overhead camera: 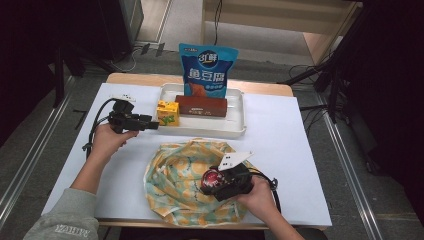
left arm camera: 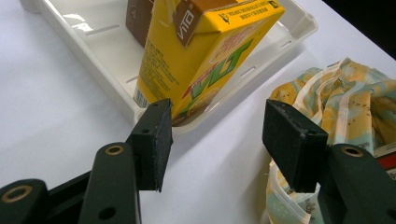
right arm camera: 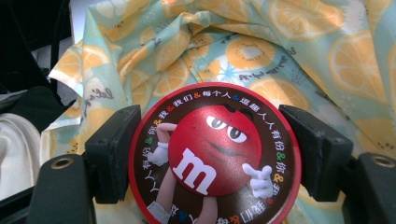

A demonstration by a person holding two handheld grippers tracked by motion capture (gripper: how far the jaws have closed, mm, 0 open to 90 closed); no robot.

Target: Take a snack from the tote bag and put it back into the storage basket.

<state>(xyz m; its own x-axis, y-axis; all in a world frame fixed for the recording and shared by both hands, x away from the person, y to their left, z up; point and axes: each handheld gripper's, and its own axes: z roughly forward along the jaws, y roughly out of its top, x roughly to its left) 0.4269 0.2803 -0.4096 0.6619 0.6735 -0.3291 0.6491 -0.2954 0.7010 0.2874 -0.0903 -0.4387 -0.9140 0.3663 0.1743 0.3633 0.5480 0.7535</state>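
Note:
A yellow drink carton [overhead camera: 168, 113] [left arm camera: 201, 51] stands at the left front corner of the white tray [overhead camera: 235, 127] [left arm camera: 98, 51]. My left gripper [overhead camera: 150, 123] [left arm camera: 217, 140] is open just short of the carton, with its jaws wide and nothing between them. My right gripper [overhead camera: 212, 181] [right arm camera: 208, 149] is shut on a round red M&M's tin [overhead camera: 212, 178] [right arm camera: 212, 151], held over the lemon-print cloth bag [overhead camera: 185, 170] [right arm camera: 261, 56] that lies on the white table [overhead camera: 285, 145].
In the tray stand a blue snack pouch [overhead camera: 207, 70] and a long brown box [overhead camera: 201, 106] [left arm camera: 137, 18]. The bag [left arm camera: 336, 102] lies right in front of the tray. Dark floor, cables and stands surround the table.

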